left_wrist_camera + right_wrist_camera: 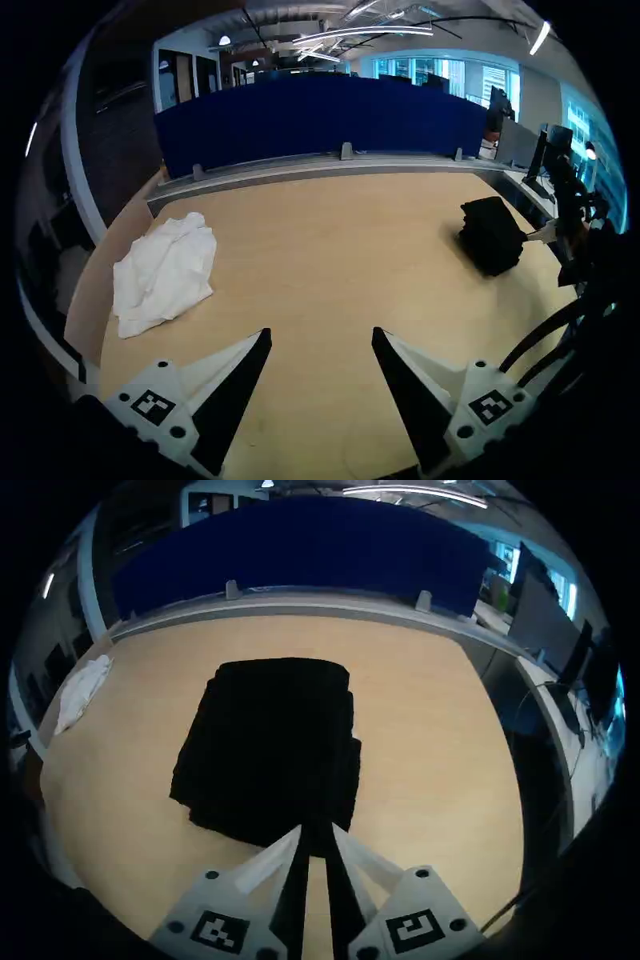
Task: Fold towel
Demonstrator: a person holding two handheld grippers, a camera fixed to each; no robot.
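The left gripper (320,340) is wide open and hangs over the near part of the wooden table (336,240). A crumpled white towel (164,272) lies on the table's left side. A folded black towel (268,744) lies on its right side. The right gripper (317,830) has its fingers almost together at the black towel's near edge. I cannot tell if they pinch it.
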